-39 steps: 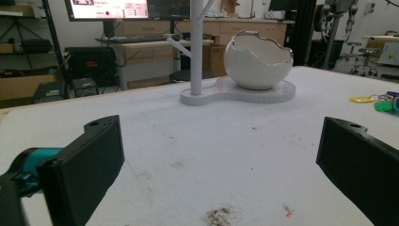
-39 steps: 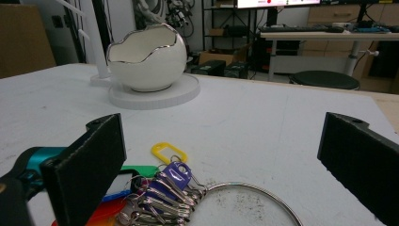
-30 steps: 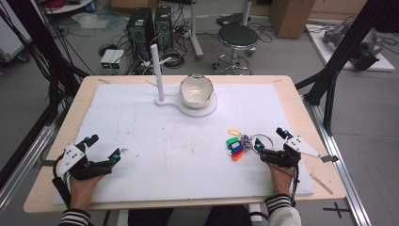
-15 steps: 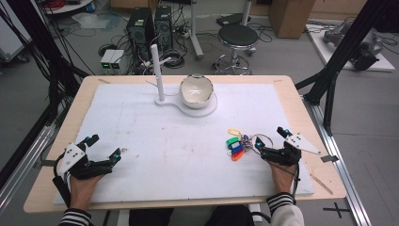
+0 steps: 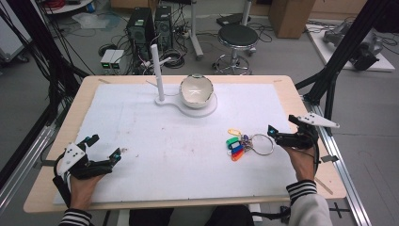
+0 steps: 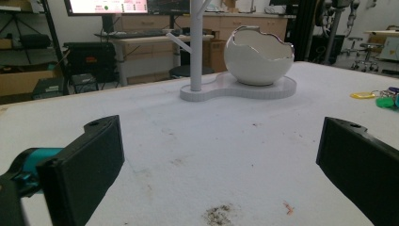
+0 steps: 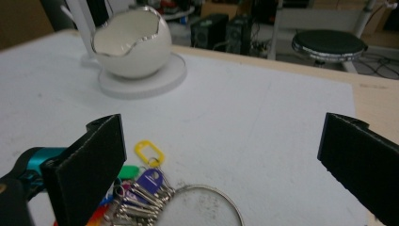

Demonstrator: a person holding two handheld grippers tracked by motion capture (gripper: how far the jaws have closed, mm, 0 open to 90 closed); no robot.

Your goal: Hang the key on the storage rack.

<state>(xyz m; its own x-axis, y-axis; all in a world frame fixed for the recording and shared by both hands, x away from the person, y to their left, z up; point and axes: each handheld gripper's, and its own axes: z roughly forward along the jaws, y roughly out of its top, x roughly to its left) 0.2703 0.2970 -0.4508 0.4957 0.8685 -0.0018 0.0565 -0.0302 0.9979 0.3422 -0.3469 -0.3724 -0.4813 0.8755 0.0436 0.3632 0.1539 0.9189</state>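
- Resting at the near left corner of the tabletop (image 5: 141,117), my left tongs (image 5: 104,147) are spread wide and hold nothing; in the left gripper view the two black jaws stand far apart with only bare, faintly stained white surface between them.
- My left hand (image 5: 82,181) lies low over the near edge, striped sleeve at the bottom, with the tongs angled toward the middle of the tabletop.
- Far ahead of them stands the white eggshell bowl (image 5: 195,90) on its white base, with a white post (image 5: 157,73) just beside it.
- The key ring (image 5: 251,143) with its coloured tags lies flat right of centre, well apart from the bowl.
- My right tongs (image 5: 279,128) are also wide open and grip nothing; the ring lies just in front of the jaws, and I cannot tell whether they touch it.
- My right hand (image 5: 301,157) comes in from the near right, tongs pointing left toward the ring.
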